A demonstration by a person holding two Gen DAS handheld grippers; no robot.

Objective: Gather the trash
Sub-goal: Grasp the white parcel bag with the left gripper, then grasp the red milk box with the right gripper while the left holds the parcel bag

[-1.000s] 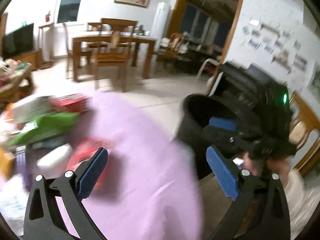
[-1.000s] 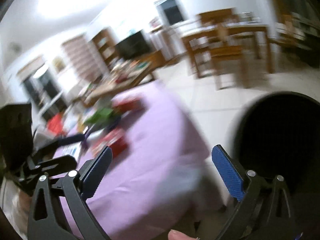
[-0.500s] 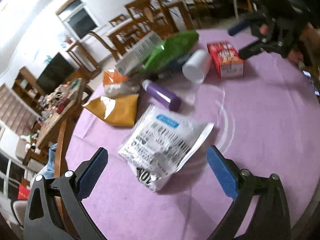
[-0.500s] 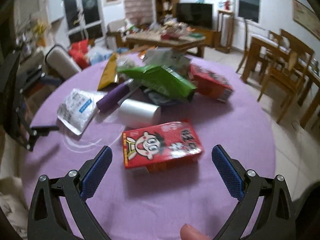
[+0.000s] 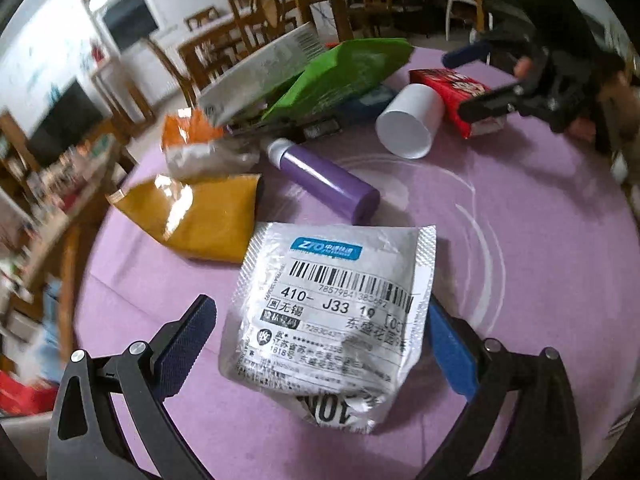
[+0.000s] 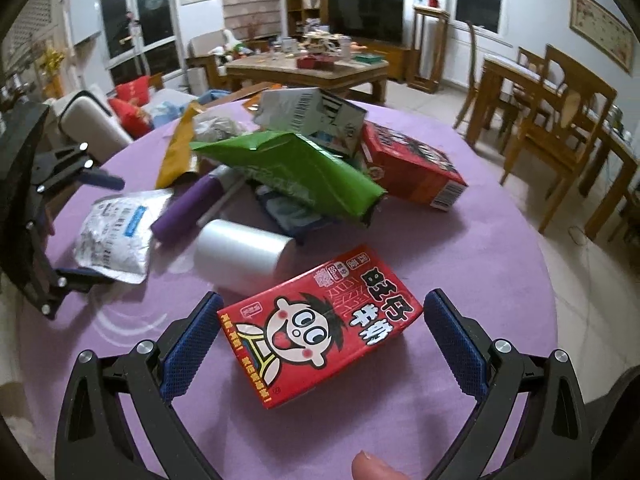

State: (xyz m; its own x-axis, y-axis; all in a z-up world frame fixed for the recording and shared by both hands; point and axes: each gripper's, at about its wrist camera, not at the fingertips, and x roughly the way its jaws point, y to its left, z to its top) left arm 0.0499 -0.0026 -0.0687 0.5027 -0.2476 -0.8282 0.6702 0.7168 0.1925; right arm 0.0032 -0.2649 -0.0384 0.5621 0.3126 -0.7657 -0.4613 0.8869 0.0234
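Trash lies on a round purple table (image 5: 540, 248). My left gripper (image 5: 320, 340) is open, its fingers on either side of a silver courier pouch (image 5: 332, 312) with a barcode label. My right gripper (image 6: 324, 340) is open around a red milk carton (image 6: 320, 328) with a cartoon face. The pouch also shows in the right wrist view (image 6: 116, 236), between the left gripper's fingers. The red carton also shows in the left wrist view (image 5: 456, 96), under the right gripper.
The pile holds a white cup (image 6: 240, 256), a purple tube (image 5: 324, 178), a green bag (image 6: 296, 172), a yellow bag (image 5: 196, 216), an orange bag (image 5: 188, 136), a white box (image 5: 260, 72) and a second red carton (image 6: 408, 168). Wooden chairs (image 6: 560, 120) stand right.
Both grippers have swung from the black bin back over the table and dropped closer. The left now straddles the silver pouch, the right straddles the red carton. Both stay open.
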